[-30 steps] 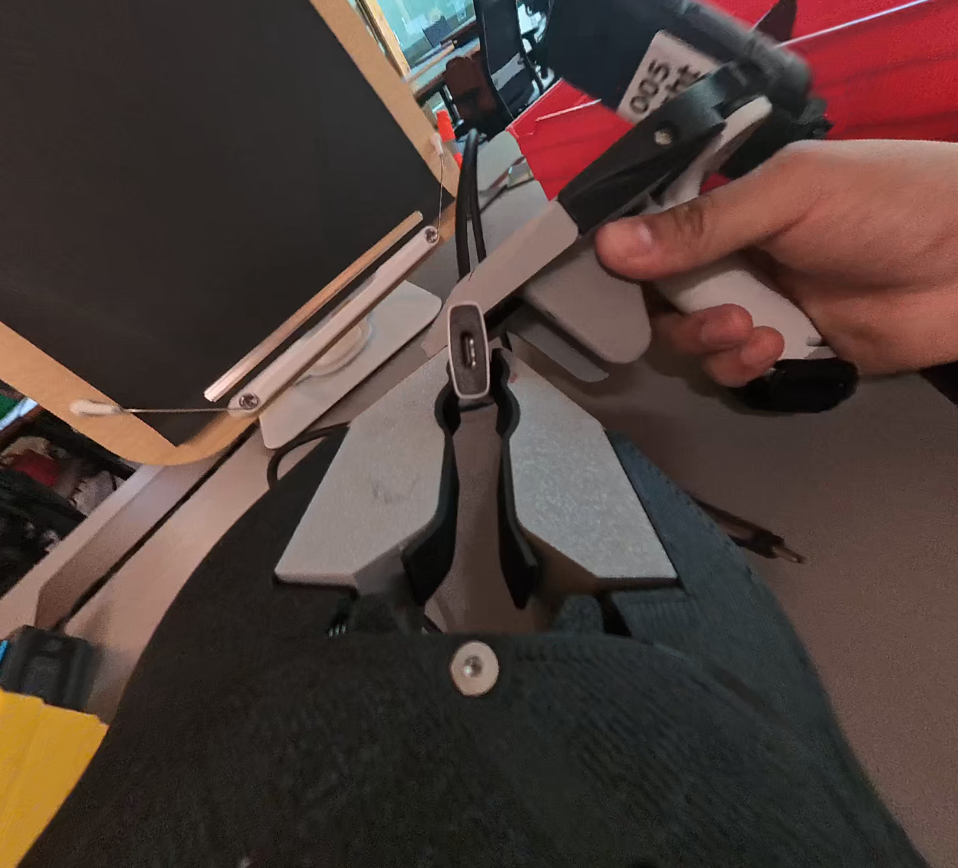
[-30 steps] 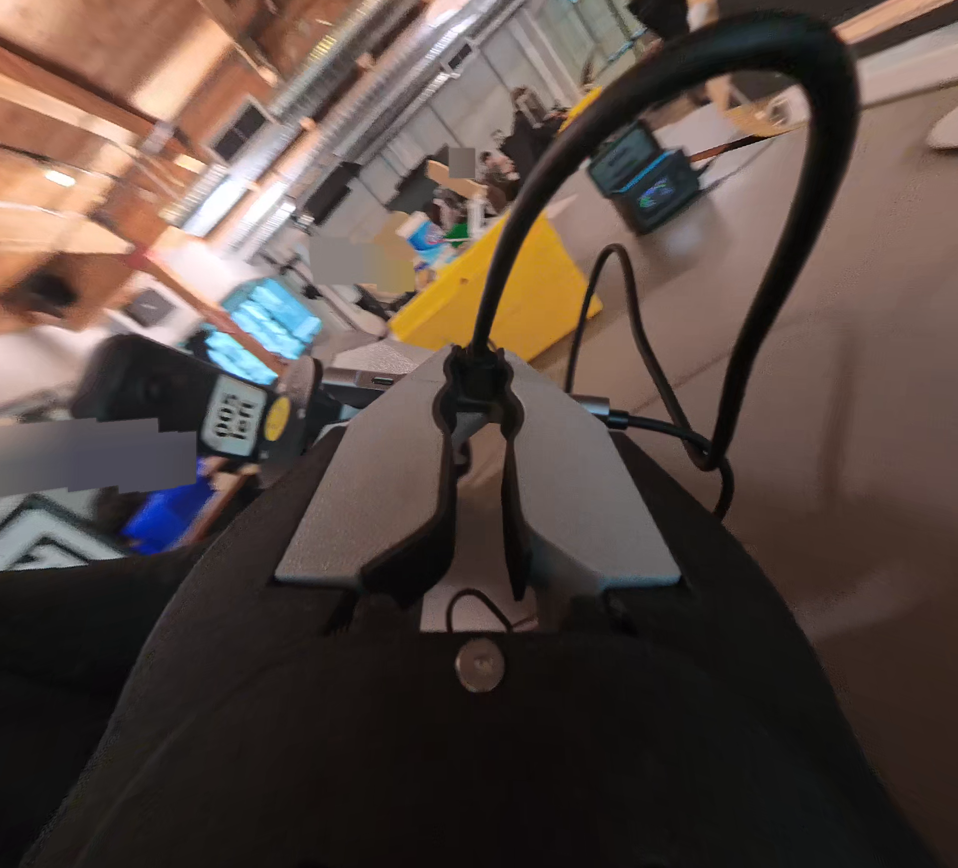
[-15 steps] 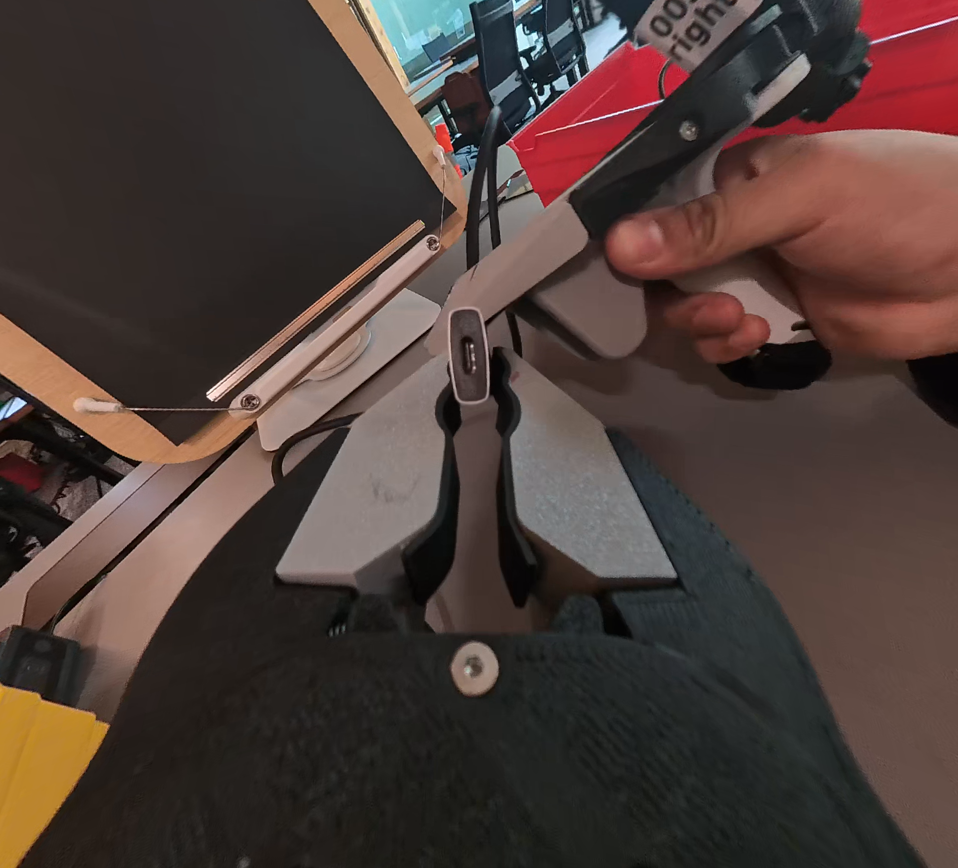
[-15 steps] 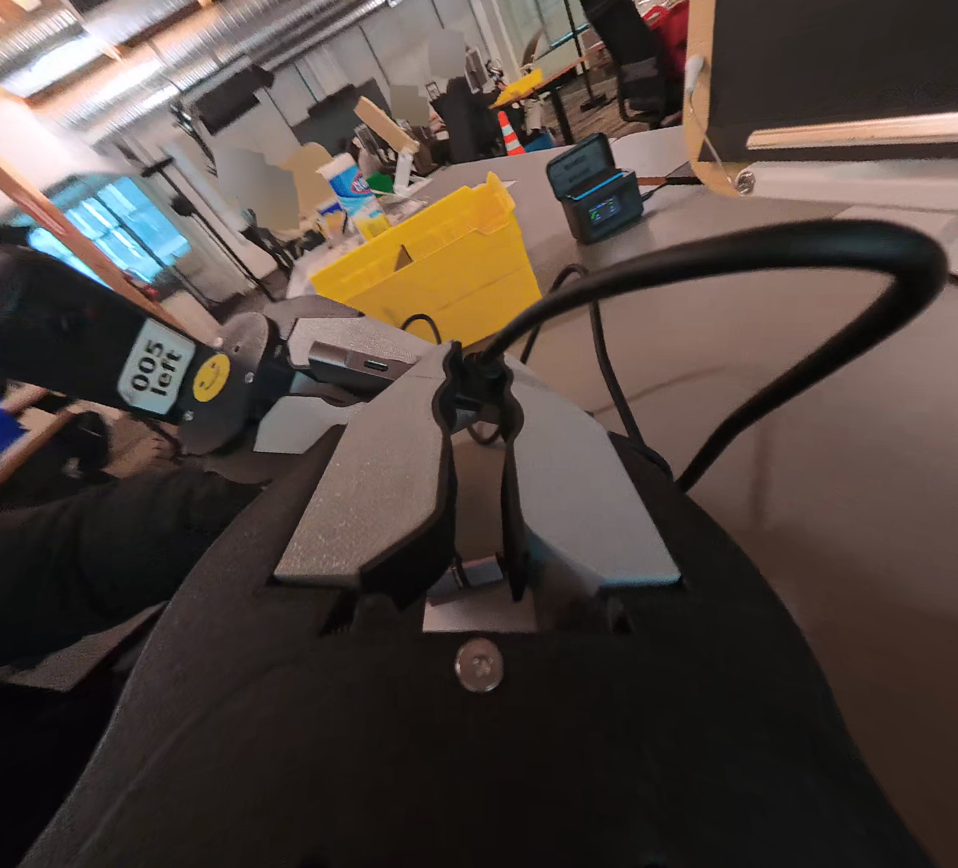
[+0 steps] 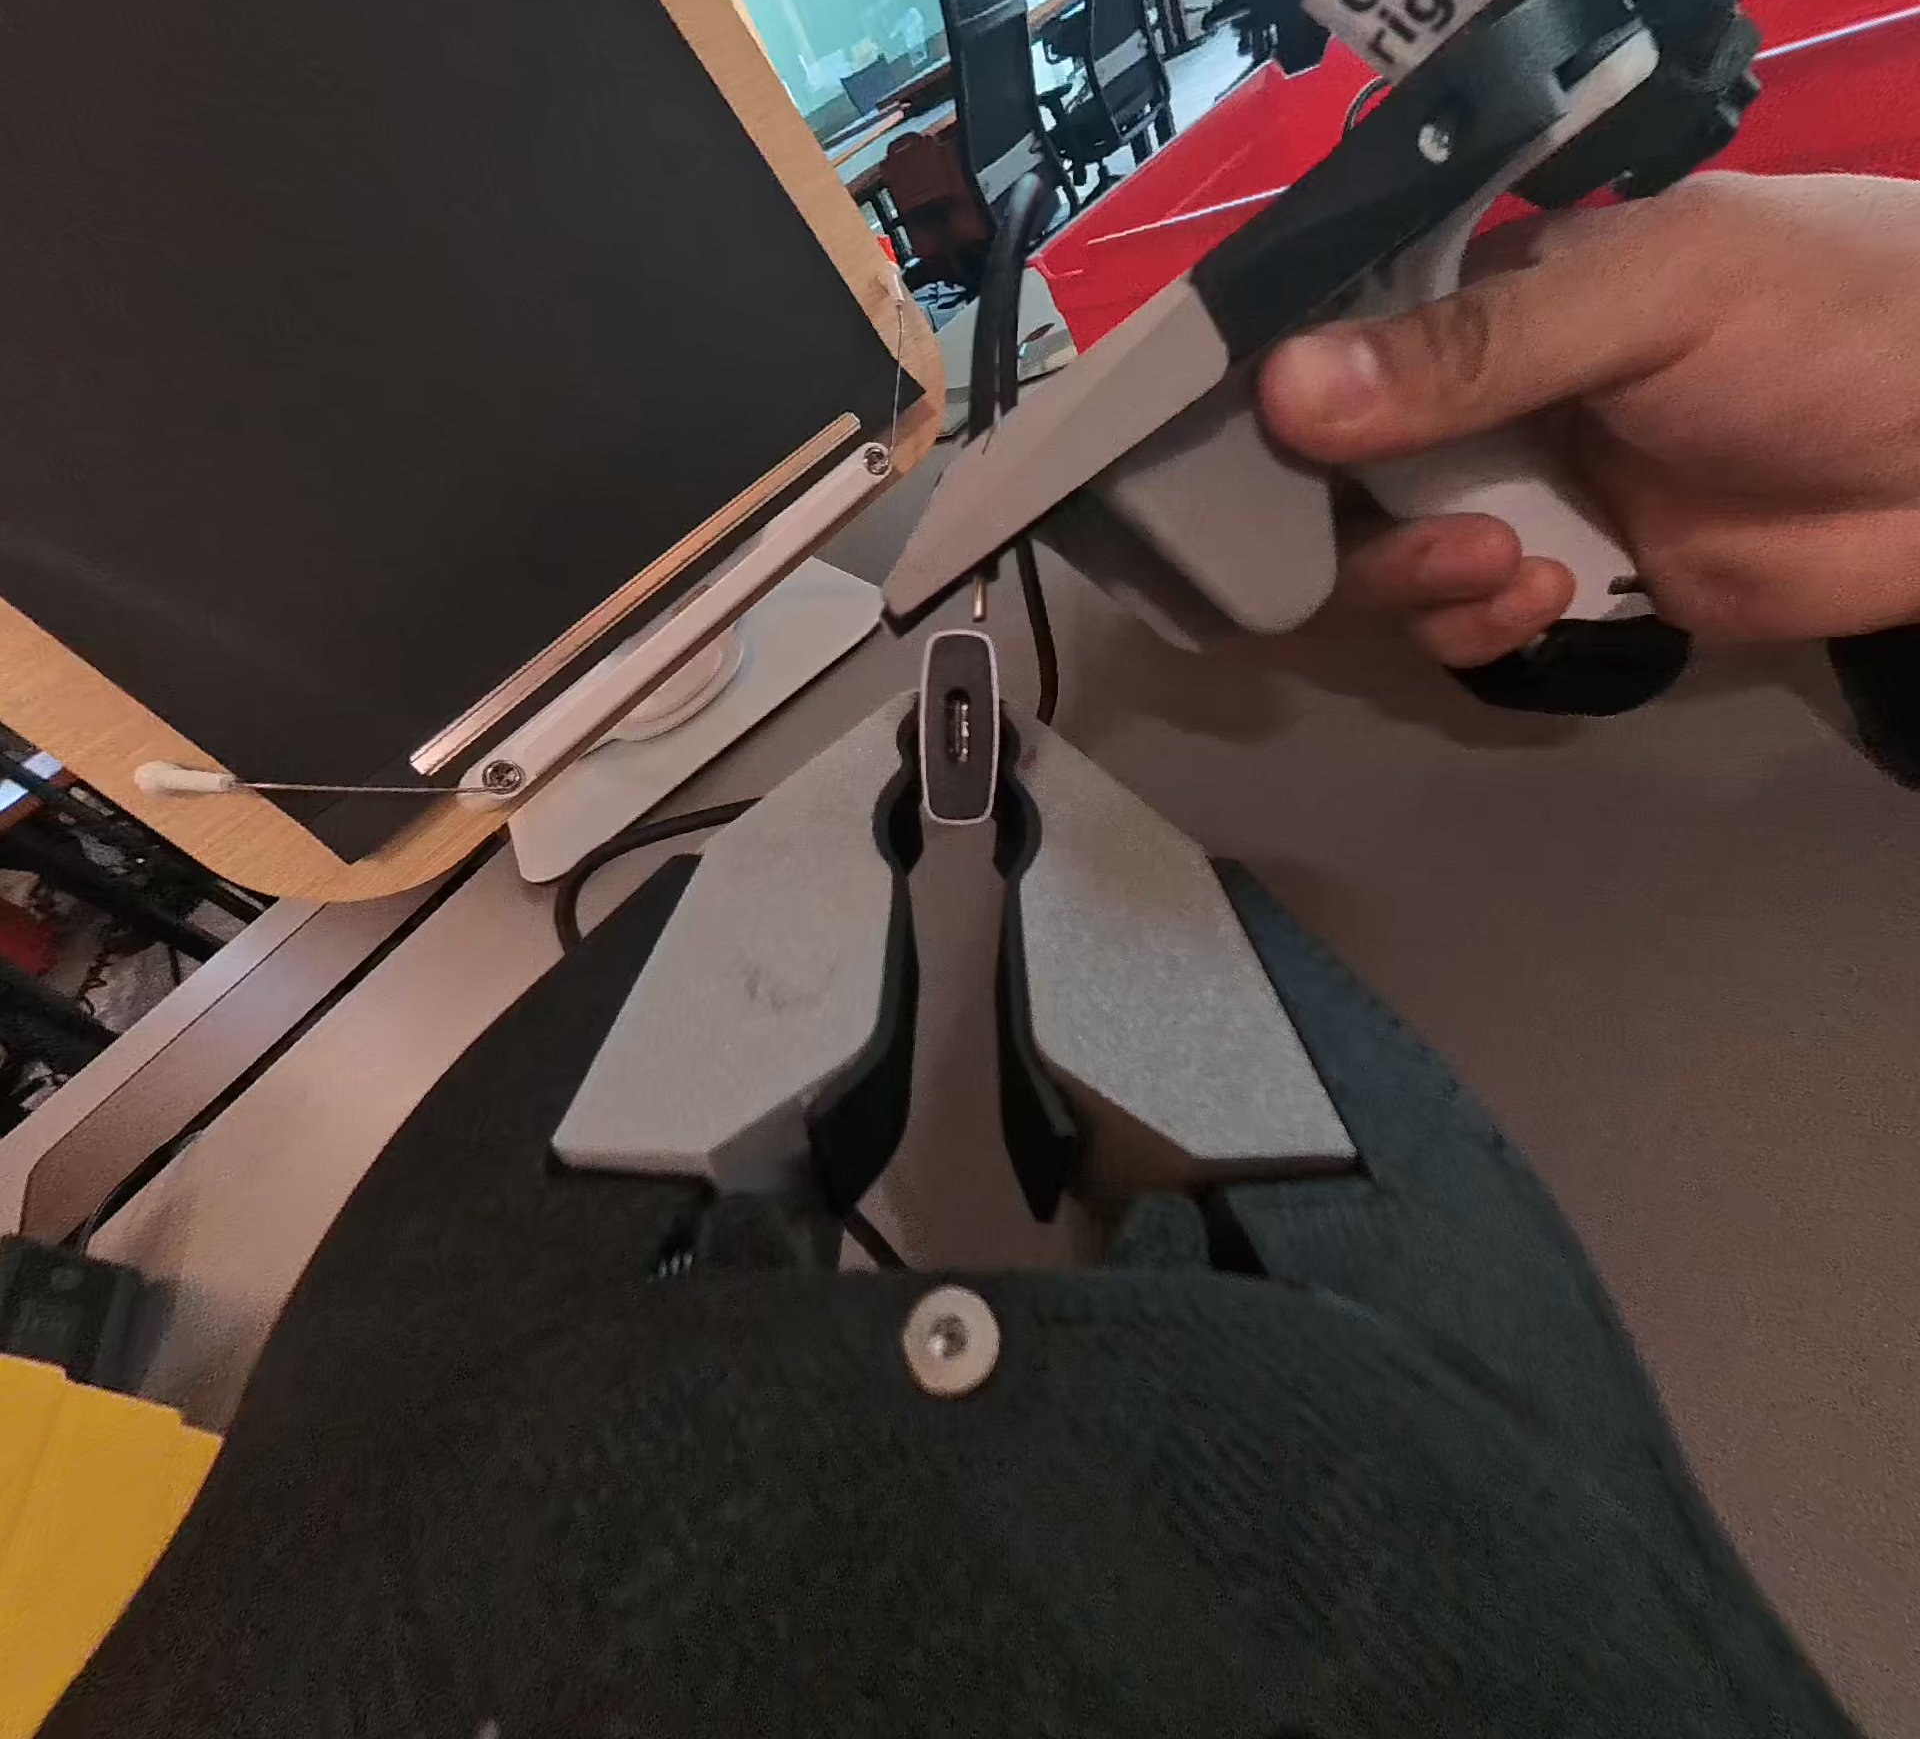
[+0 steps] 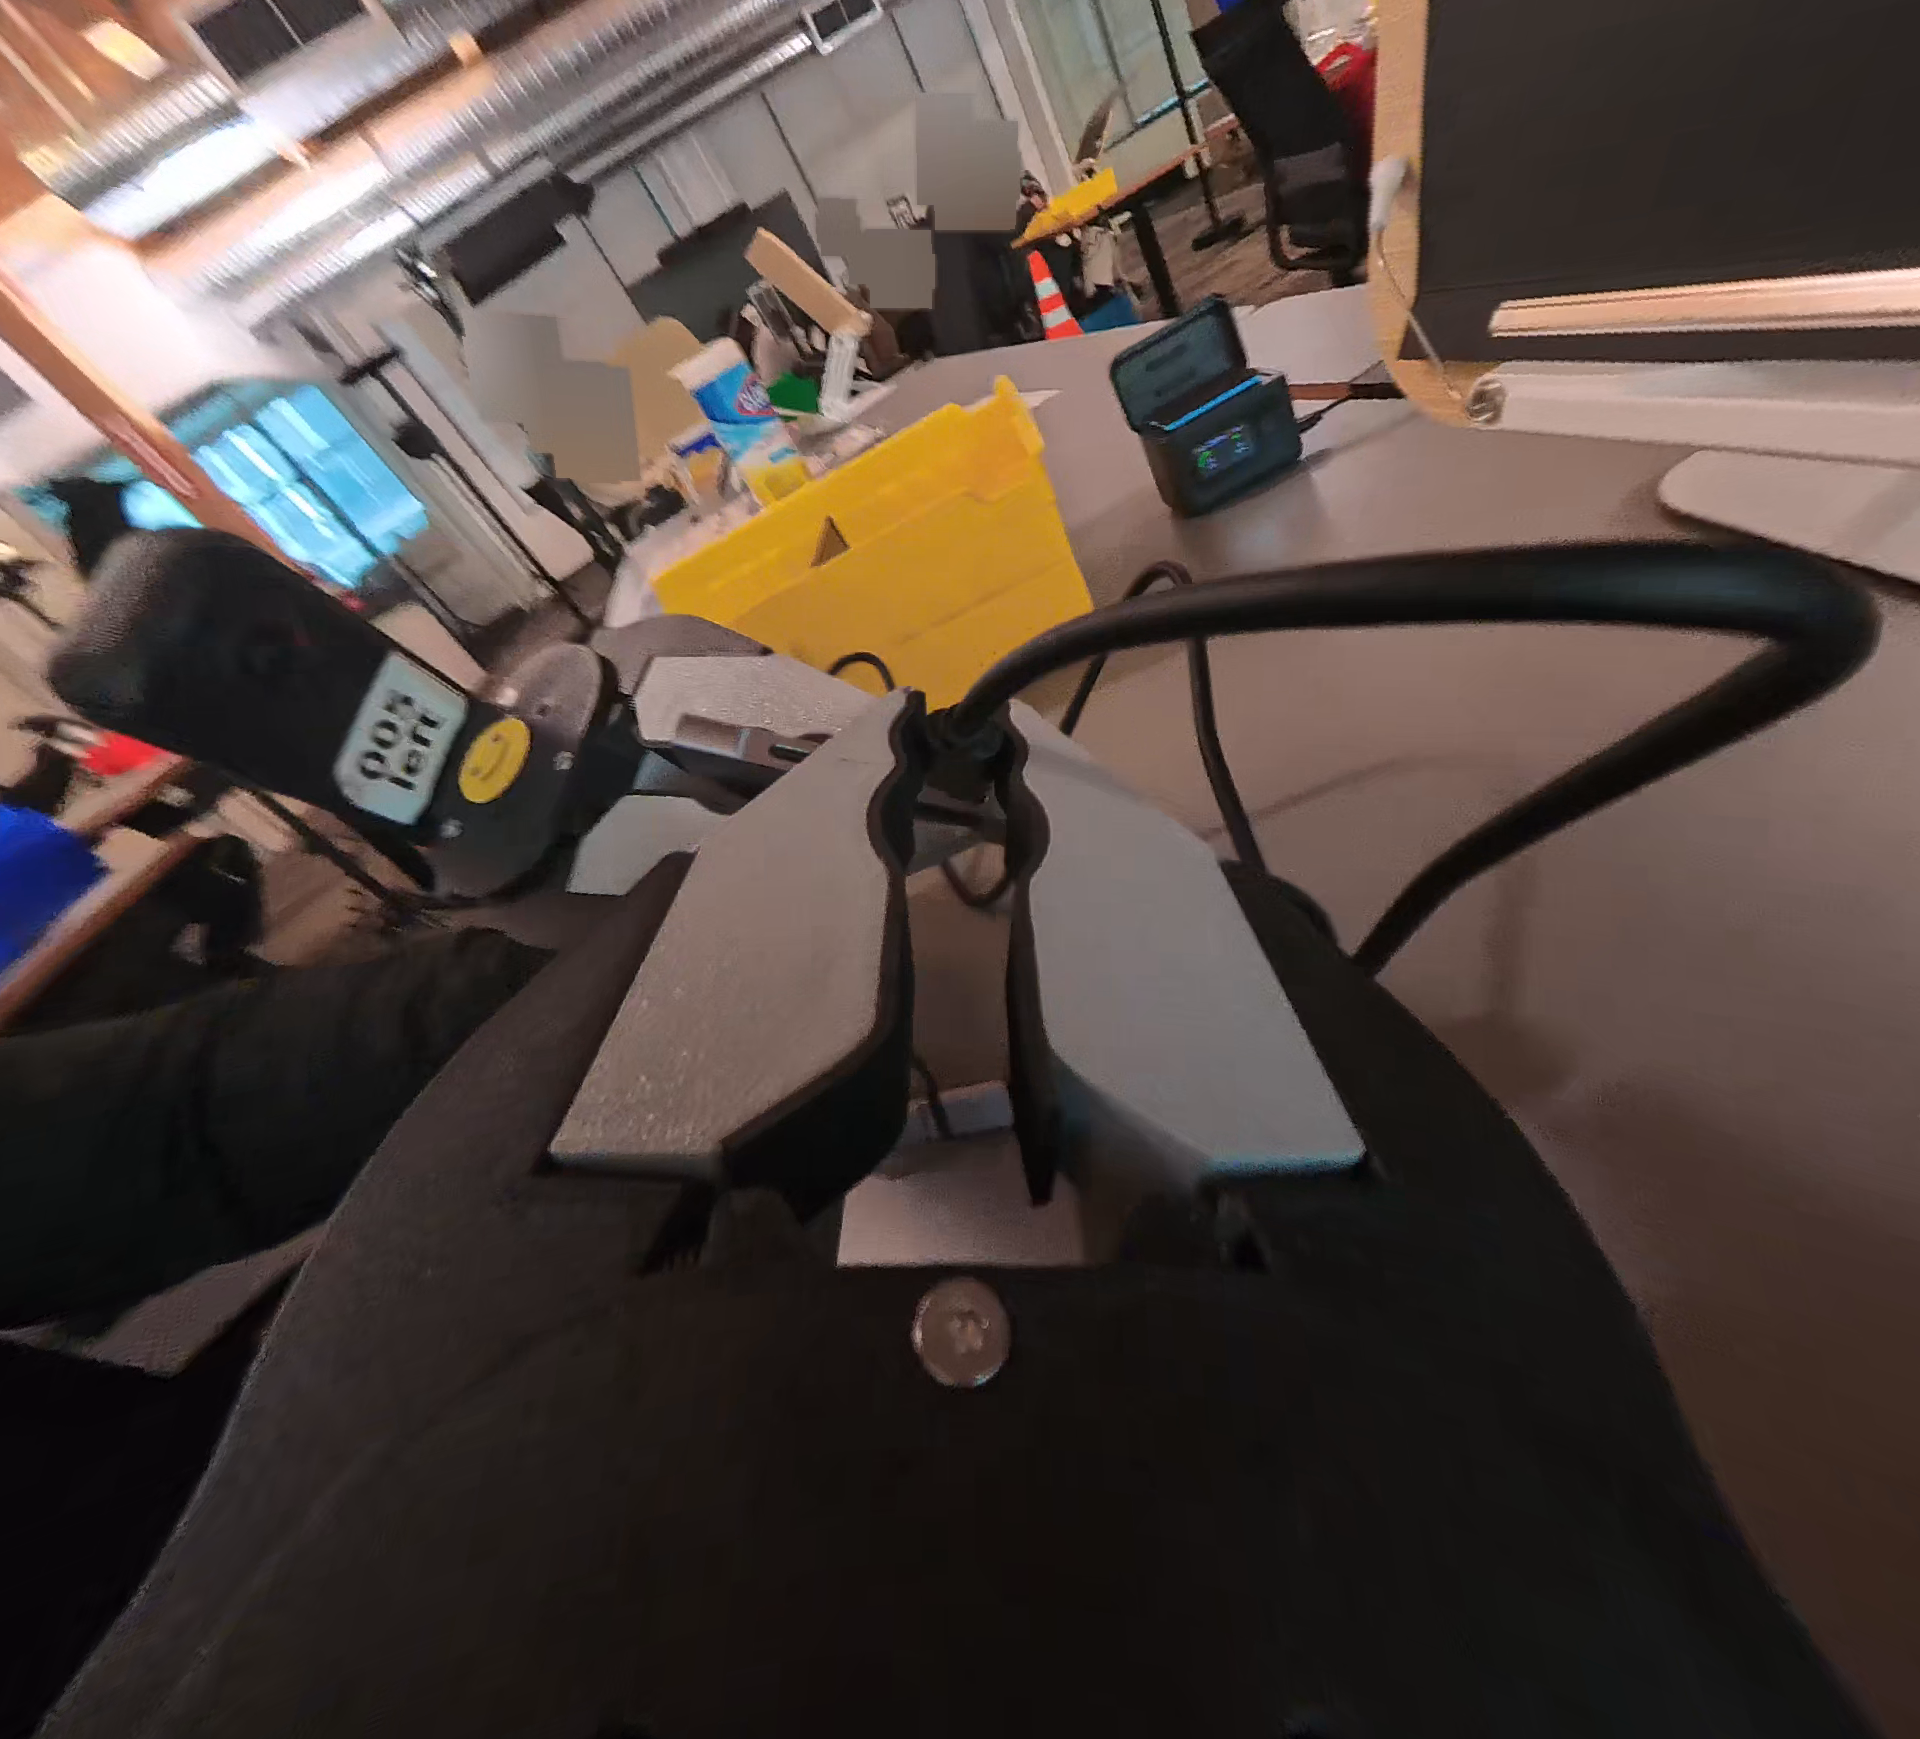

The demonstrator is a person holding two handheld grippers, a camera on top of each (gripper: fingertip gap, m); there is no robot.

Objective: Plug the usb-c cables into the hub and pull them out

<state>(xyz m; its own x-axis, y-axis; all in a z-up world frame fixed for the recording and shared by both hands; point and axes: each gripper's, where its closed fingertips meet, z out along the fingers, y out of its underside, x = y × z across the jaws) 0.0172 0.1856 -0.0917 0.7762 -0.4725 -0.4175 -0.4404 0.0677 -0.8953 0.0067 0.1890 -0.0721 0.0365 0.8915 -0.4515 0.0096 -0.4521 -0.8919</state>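
Closer now, right tongs (image 5: 940,593) pinch the black cable (image 6: 1455,583); left tongs (image 5: 958,759) clamp the hub (image 5: 958,728); both tongs carry labels.

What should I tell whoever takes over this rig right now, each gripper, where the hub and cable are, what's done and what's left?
Left gripper: shut on the hub, held off the table with its port end facing away.
Right gripper: shut on the usb-c cable near its plug; the cable arcs back to the table.
In the left wrist view the plug tip sits just above the hub's port, not inserted.
Done: both parts gripped and nearly lined up.
Left: push the plug in, then pull it out; any other cables remain.
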